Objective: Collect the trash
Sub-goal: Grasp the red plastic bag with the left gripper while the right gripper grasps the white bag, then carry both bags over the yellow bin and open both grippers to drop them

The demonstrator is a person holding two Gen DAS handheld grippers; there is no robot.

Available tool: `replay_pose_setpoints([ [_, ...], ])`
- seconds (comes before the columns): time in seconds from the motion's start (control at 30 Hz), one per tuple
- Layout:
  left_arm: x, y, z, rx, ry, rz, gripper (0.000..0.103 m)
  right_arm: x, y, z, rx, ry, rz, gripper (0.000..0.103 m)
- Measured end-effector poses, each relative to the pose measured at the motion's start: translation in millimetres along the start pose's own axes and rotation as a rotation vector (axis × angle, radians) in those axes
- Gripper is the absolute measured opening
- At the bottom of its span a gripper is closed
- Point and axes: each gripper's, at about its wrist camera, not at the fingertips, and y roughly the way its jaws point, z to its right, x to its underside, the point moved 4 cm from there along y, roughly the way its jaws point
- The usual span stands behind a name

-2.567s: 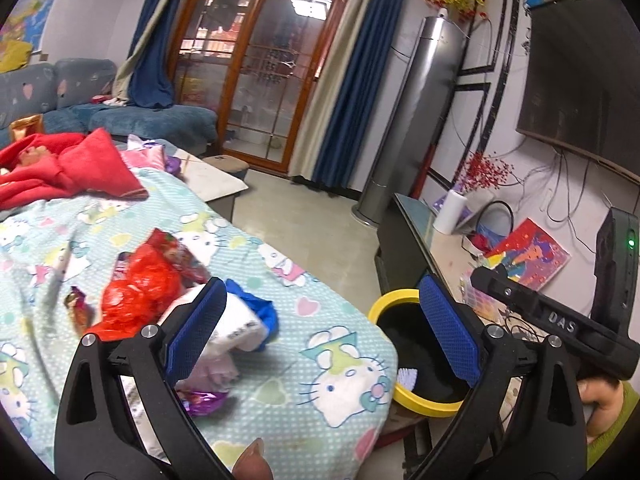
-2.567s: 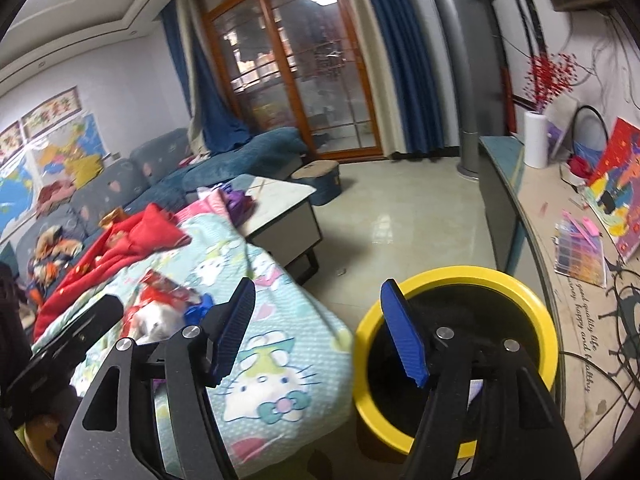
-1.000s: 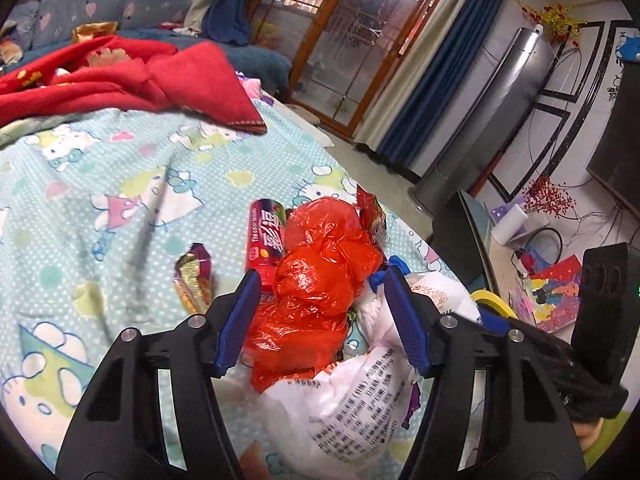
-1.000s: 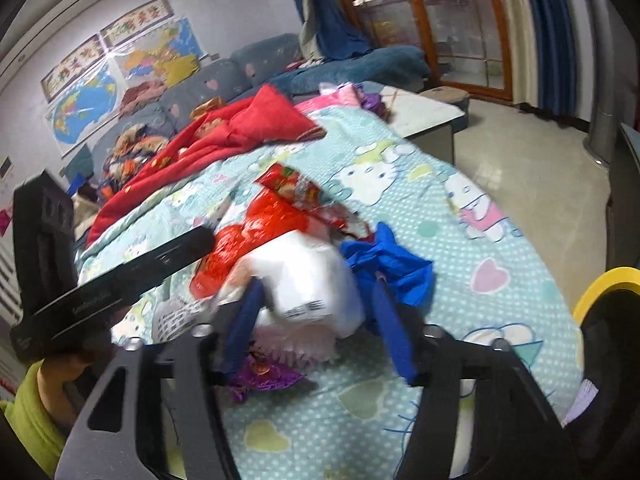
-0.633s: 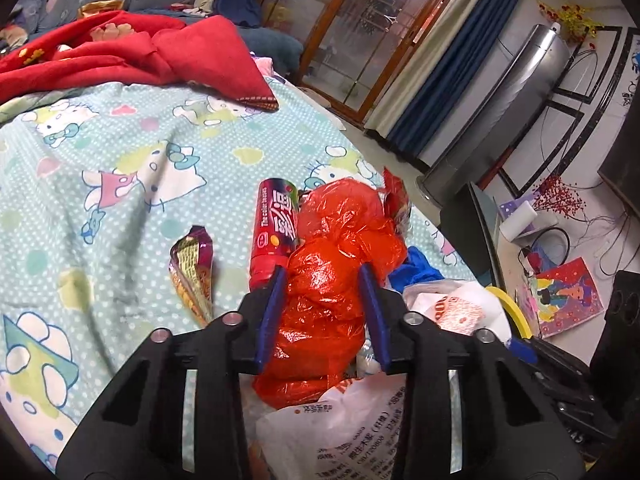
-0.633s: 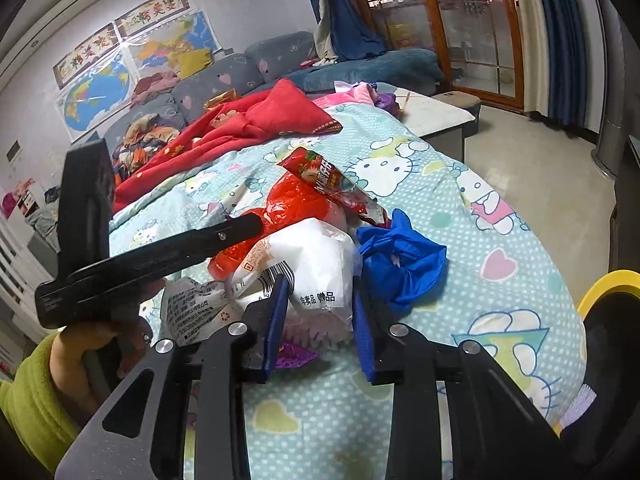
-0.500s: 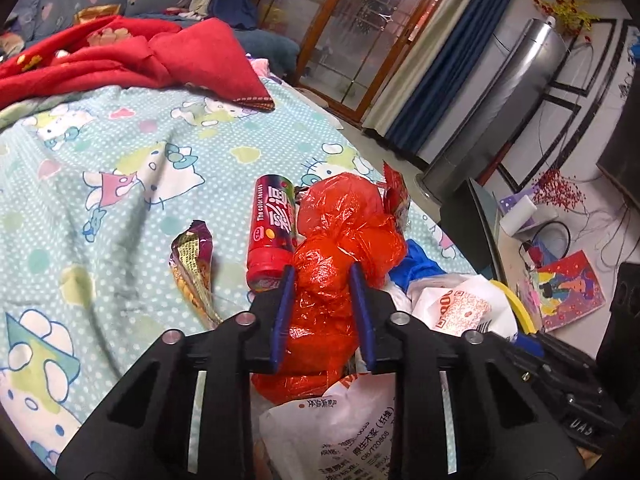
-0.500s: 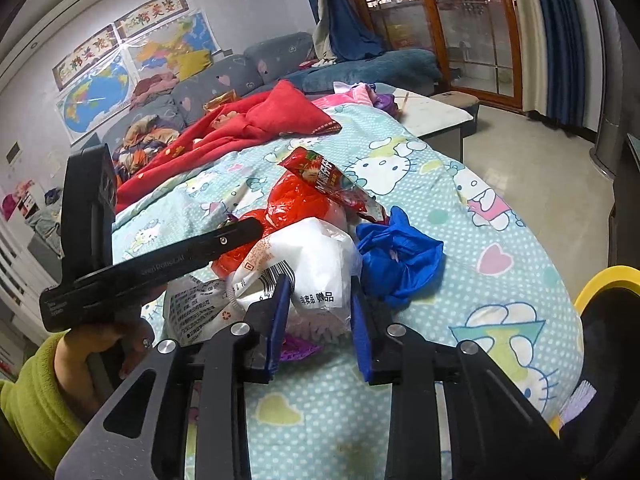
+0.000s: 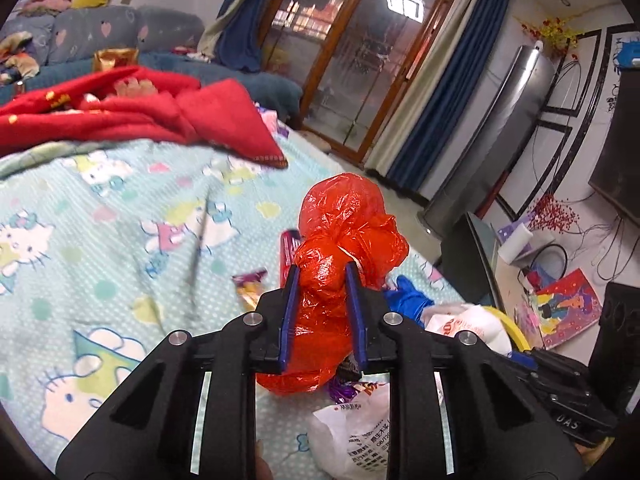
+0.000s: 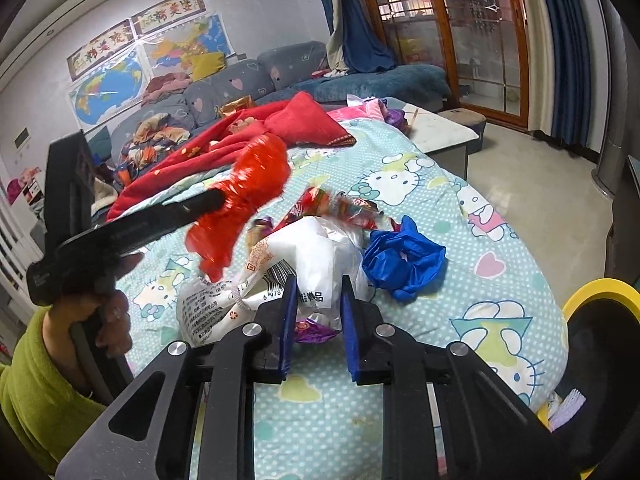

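My left gripper (image 9: 320, 276) holds a crumpled red plastic bag (image 9: 348, 220) clear of the bed, its blue pads pressing the bag's waist while the jaws are still closing. In the right wrist view that red bag (image 10: 256, 176) hangs above the trash pile. My right gripper (image 10: 318, 284) pinches a white printed plastic bag (image 10: 316, 252), and its jaws are closing too. A crumpled blue bag (image 10: 404, 260) lies just right of the white one. A red snack wrapper (image 10: 332, 204) lies behind it and a purple wrapper (image 10: 312, 328) under it. The yellow-rimmed black bin (image 10: 600, 288) stands at the bed's right corner.
The trash lies on a bed with a pale blue cartoon-cat cover (image 9: 120, 220). A red blanket (image 9: 120, 120) is heaped further back. A red tube (image 9: 288, 248) and a foil wrapper (image 9: 250, 288) lie left of the red bag. A low dark cabinet (image 9: 480, 248) stands beyond the bin.
Both grippers went from wide open to pinching: the left one closed on the red bag and lifted it off the pile, the right one closed on the white bag.
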Motion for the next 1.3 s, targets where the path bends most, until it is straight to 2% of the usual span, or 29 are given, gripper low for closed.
replay_pose_setpoints([
  [0.27, -7, -20, 6, 0.029, 0.014, 0.038, 0.016, -6, -15, 0, 0.031, 0.025, 0.055, 0.019],
  [0.57, -7, -32, 28, 0.076, 0.044, 0.061, 0.016, -17, -39, 21, 0.090, 0.081, 0.132, 0.019],
  [0.87, -3, -37, 52, 0.117, 0.081, 0.064, 0.016, -19, -65, 59, 0.164, 0.181, 0.188, 0.018],
  [1.3, 17, -28, 101, 0.196, 0.173, 0.024, 0.016, -4, -105, 121, 0.335, 0.334, 0.256, 0.018],
])
